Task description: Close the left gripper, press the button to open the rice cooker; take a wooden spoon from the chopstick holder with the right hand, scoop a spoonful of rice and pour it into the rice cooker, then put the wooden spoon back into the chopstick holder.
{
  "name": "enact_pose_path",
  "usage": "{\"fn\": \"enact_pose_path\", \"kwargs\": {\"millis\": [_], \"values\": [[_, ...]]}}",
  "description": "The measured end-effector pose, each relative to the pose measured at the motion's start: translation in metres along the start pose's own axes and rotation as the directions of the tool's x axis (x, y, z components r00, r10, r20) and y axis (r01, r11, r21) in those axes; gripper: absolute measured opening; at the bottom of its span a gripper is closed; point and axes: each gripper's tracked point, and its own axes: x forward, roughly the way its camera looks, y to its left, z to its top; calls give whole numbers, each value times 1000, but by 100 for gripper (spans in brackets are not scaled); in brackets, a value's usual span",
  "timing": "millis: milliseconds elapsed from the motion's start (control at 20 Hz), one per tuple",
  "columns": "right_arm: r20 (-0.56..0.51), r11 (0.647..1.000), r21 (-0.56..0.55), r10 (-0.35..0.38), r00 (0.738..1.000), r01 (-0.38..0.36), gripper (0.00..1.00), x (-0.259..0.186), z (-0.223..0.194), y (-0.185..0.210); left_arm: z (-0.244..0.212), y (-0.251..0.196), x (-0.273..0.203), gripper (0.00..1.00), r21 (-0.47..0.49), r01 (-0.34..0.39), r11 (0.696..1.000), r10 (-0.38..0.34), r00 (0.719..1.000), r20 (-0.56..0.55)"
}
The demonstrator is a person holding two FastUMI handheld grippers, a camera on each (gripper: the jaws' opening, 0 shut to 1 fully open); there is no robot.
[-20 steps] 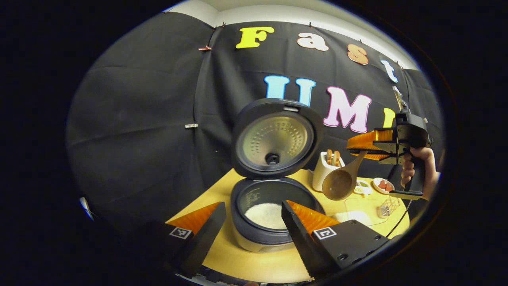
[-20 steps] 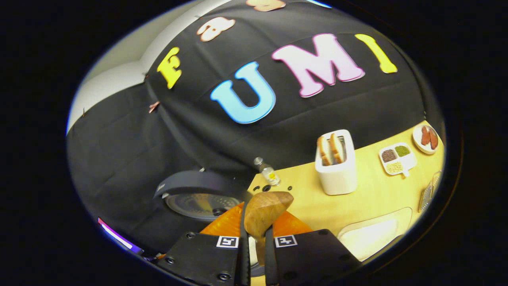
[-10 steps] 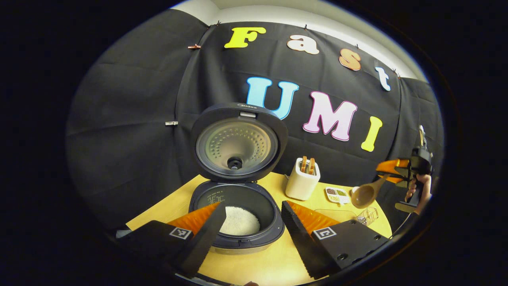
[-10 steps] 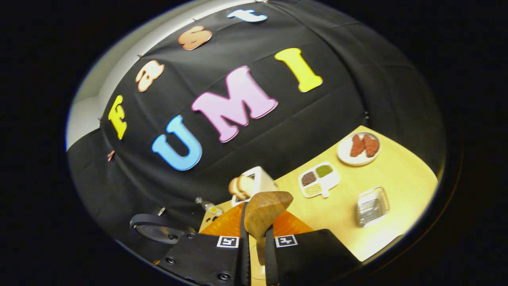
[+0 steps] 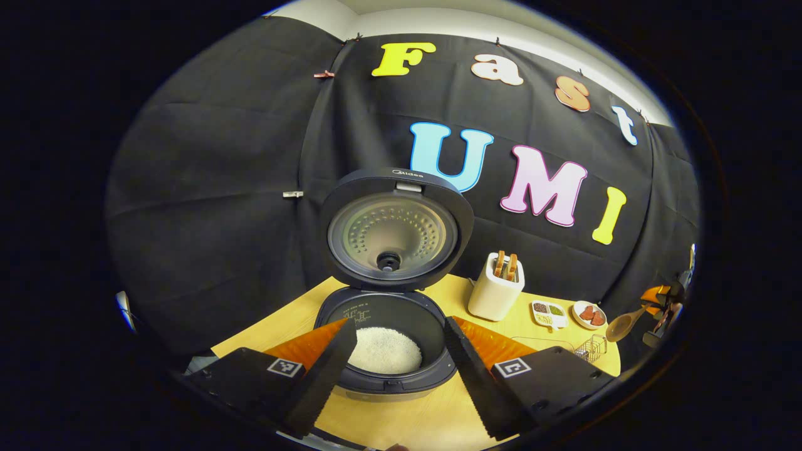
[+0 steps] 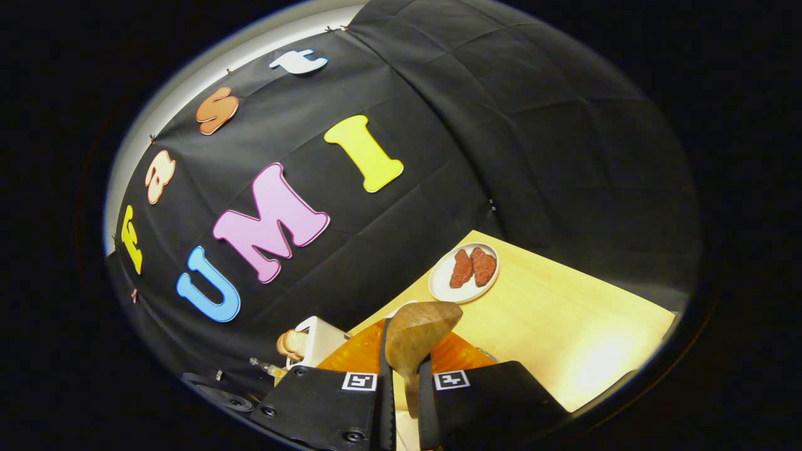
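- 1 pale wooden table [image 5: 426,426] carries everything, and it is the biggest thing in the left gripper view; it also spreads bare at the right of the right gripper view [image 6: 564,313].
- 1 rice cooker [image 5: 388,369] sits on the table with its lid [image 5: 396,228] standing upright and fully open; a heap of white rice [image 5: 385,351] lies in the inner pot.
- 2 fingers of the left gripper [image 5: 401,369] frame the cooker's front, spread wide apart with nothing between them.
- 1 right gripper [image 6: 401,376] is clamped on the handle of the wooden spoon [image 6: 416,338], both fingers pressing it; the spoon's bowl sticks up ahead of the fingertips.
- Far off at the right edge of the left gripper view, that same gripper [image 5: 658,300] shows small with the spoon [image 5: 620,327] hanging from it, bowl lower-left, beyond the table's right end.
- 1 white toaster [image 5: 496,294] stands right of the cooker with 2 bread slices in its slots; it also peeks out at lower left of the right gripper view [image 6: 313,341].
- 1 wire basket [image 5: 592,347] sits near the table's right edge, possibly the chopstick holder, though it is too small to be sure.
- 1 divided white dish [image 5: 547,311] holds small portions, just right of the toaster.
- 1 round plate [image 6: 463,272] with 2 reddish pieces lies by the back wall.
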Motion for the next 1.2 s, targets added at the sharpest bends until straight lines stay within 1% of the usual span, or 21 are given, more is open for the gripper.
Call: {"fn": "enact_pose_path", "kwargs": {"millis": [100,200,300,450,650,800,950,1000,1050,1100,1150,1200], "values": [[-4,999,-15,-34,999,34,18,13,-2,-21,0,-8,-6,95,-14,-22,1000,22,1000,7],[-20,999,-8,-51,999,50,19,24,-7,-33,3,-16,-13,96,8,-46,999,46,999,24],[-36,999,-13,-40,999,39,18,38,-16,-38,4,-25,-17,95,13,-68,998,67,997,33],[-39,997,-64,-40,998,38,19,60,-31,-42,2,-46,-19,95,-32,-61,998,62,998,25],[-95,995,-85,-51,994,43,18,75,-58,-47,1,-57,-19,95,-48,-82,995,83,996,28],[-128,993,-108,-70,989,56,19,82,-77,-55,13,-52,-17,95,-53,-99,994,102,993,52],[-177,992,-122,-50,983,28,21,72,-94,-51,32,-42,-12,95,-35,-123,992,126,987,100],[-169,990,-140,-50,984,27,24,74,-93,-52,41,-38,-10,95,-27,-129,991,131,984,118],[-160,988,-153,-48,986,23,24,71,-91,-51,49,-35,-6,95,-20,-132,991,134,982,137],[-157,987,-158,-43,987,18,18,66,-90,-48,59,-33,-3,95,-14,-133,991,133,979,157],[-162,987,-160,-41,986,15,28,61,-90,-47,69,-31,1,95,-2,-132,991,130,975,181],[-169,986,-165,-41,985,13,47,55,-90,-48,81,-29,5,95,19,-134,991,128,970,206]]}}
